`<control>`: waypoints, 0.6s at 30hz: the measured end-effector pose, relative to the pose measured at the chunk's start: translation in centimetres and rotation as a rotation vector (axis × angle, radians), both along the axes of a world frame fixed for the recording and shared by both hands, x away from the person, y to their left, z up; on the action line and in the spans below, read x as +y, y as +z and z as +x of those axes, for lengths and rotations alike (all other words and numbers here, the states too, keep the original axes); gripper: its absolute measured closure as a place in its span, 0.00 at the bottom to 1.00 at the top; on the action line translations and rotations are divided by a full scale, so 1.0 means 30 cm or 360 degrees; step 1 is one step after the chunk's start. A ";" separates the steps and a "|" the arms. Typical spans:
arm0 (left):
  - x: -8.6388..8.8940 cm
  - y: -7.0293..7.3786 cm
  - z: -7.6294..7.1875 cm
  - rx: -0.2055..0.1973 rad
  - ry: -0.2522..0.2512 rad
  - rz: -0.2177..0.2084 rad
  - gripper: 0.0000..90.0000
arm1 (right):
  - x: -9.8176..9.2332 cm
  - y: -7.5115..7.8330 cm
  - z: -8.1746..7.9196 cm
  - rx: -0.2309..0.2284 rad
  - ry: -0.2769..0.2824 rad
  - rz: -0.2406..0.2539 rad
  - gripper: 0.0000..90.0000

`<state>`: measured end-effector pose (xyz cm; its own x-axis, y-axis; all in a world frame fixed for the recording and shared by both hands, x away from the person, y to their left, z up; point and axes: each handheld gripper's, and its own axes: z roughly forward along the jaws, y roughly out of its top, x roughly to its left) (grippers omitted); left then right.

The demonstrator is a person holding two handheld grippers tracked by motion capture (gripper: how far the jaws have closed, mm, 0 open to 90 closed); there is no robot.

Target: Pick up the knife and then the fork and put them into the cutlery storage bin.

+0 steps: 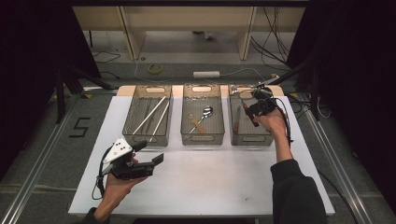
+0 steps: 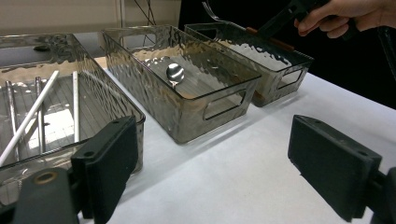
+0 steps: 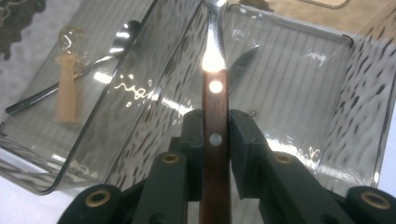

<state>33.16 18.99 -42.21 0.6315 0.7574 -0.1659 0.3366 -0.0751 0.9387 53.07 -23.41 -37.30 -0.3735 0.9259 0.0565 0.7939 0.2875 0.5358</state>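
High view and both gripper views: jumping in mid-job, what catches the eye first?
The right gripper, shut on a wooden-handled fork, holds it over the right-hand bin. Three clear bins stand in a row at the table's far edge: chopsticks in the left, a spoon in the middle. The left gripper rests open near the front.

The fork (image 3: 215, 93) has a dark reddish-brown wooden handle set with two bright rivets and a shiny metal neck that widens toward its head at the top of the right gripper view. It is clamped by the handle, pointing straight away along the jaws. It hangs above the right-hand clear bin (image 1: 251, 122) — the last of three on the tabletop (image 1: 201, 182) — its metal end (image 2: 212, 14) over the far rim.
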 end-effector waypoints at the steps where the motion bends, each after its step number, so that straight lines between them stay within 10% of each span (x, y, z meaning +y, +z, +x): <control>1: 0.000 0.000 0.000 -0.0002 -0.0001 -0.0001 0.17 | 0.003 -0.003 0.001 0.0011 -0.0018 -0.0002 0.86; 18: 0.004 -0.001 -0.001 0.0003 0.0000 -0.0003 0.18 | 0.012 -0.079 0.019 0.0082 -0.0110 -0.0034 0.86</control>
<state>33.12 19.10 -42.24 0.6313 0.7570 -0.1687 0.3386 -0.0732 0.9381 53.64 -23.04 -39.68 -0.3059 0.9506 0.0538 0.8384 0.2422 0.4882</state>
